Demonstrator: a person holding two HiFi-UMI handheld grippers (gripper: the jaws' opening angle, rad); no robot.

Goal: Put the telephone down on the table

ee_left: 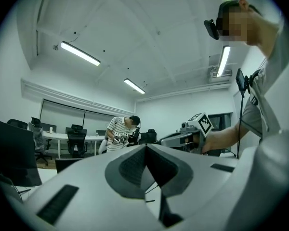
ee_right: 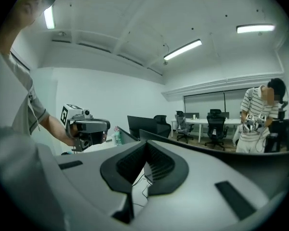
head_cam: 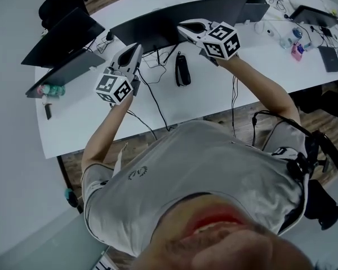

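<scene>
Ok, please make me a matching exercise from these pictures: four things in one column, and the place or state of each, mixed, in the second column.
Things:
1. telephone
2. left gripper
3. pink item
4. green bottle

Place or state:
a. at the left end of the table
b. jaws together, nothing between them
c. near the table's right end
d. lying flat near the table's middle

Pairs: 1-d, 2-b, 3-c, 4-a

The head view looks steeply down from high above onto the table's (head_cam: 101, 125) near edge. Each gripper view sits low behind its own jaws and faces level across the room. The left view catches the right gripper (ee_left: 166, 139), and the right view catches the left gripper (ee_right: 105, 125). Both show the distant striped-shirt person (ee_left: 119, 133).
</scene>
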